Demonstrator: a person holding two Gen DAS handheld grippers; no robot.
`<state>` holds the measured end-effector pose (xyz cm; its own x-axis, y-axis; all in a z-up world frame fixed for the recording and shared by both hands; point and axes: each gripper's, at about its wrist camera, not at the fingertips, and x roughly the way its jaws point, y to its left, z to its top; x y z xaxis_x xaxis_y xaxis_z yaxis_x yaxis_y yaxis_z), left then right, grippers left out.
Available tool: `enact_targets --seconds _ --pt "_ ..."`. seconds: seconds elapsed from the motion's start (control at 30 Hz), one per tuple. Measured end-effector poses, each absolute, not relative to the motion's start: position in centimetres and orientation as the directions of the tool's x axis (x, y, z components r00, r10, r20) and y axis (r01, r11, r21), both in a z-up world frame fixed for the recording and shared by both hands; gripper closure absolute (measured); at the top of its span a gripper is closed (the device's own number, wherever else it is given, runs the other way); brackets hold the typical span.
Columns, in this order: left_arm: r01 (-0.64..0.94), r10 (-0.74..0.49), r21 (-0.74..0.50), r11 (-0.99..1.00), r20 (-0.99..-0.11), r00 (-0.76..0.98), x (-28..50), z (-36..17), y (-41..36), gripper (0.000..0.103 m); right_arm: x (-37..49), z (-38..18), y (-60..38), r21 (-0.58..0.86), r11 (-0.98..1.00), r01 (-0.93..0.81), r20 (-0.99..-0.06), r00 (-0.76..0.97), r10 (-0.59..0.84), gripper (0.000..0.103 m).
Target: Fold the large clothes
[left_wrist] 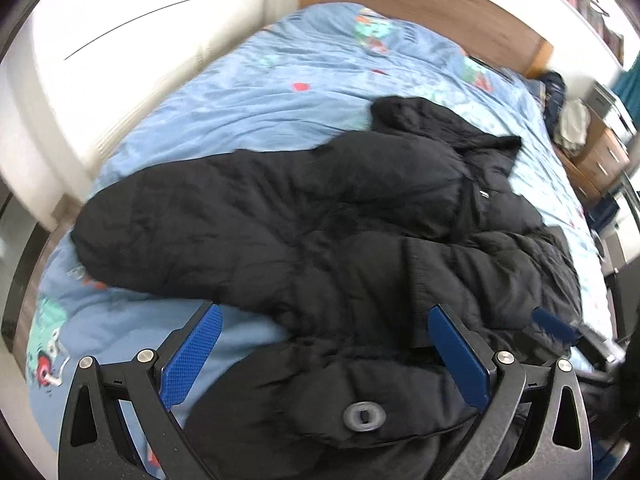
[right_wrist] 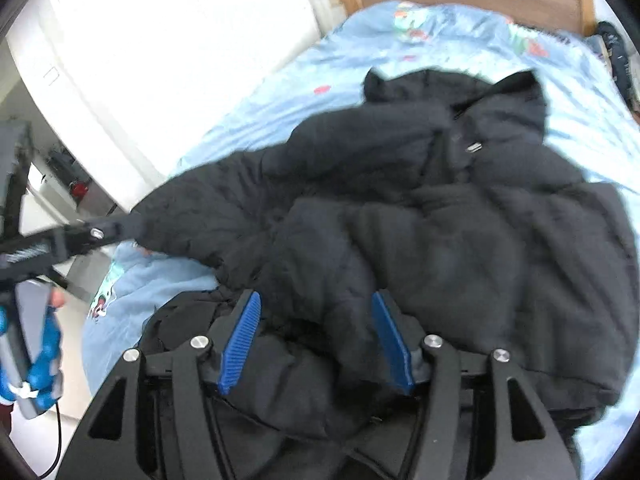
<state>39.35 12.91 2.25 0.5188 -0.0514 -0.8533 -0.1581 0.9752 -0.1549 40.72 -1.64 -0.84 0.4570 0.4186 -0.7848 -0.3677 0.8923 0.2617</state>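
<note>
Black jacket (left_wrist: pixel 320 216) on blue-sheeted bed (left_wrist: pixel 240 92)

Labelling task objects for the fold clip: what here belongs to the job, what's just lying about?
In the job:
black puffer jacket
left gripper, jaws open
right gripper, jaws open
blue bedspread, the folding surface

Lying about:
wooden headboard
wooden drawer unit
dark clothes heap near the headboard

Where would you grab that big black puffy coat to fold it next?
Probably the black coat's long sleeve, lying out flat over the blue bedding. Come down from above near its free end; it is the thinnest, loosest part, so open jaws can pinch it.
</note>
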Motion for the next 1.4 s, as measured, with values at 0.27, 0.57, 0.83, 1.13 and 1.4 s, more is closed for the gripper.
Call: enact_targets --seconds 0.27,0.57,0.83,1.13,1.4 --pt "0.012 -0.131 -0.146 0.989 -0.843 0.522 43.1 0.6 3.7 0.002 42.2 1.5 -13.8 0.095 0.987 -0.128 -0.789 0.594 0.153 0.046" --pt "0.098 -0.135 -0.099 0.990 -0.855 0.502 47.8 -3.9 -3.5 0.002 44.3 -2.1 -20.1 0.056 0.998 -0.023 -0.820 0.570 0.059 0.046" --pt "0.052 -0.103 -0.089 0.995 -0.895 0.434 48.7 -10.0 -1.1 0.001 44.3 -7.5 -21.4 0.093 0.995 -0.021 -0.854 0.513 0.090 0.046" --pt "0.046 -0.080 -0.067 0.997 -0.879 0.470 48.3 -6.6 -0.9 0.001 44.8 -6.2 -21.2 0.072 0.996 -0.056 -0.869 0.487 0.090 0.046" --pt "0.077 -0.105 -0.075 0.994 -0.841 0.531 48.9 -4.4 -3.0 0.001 47.9 -2.3 -21.4 0.025 0.998 -0.064 -0.807 0.588 0.058 0.046"
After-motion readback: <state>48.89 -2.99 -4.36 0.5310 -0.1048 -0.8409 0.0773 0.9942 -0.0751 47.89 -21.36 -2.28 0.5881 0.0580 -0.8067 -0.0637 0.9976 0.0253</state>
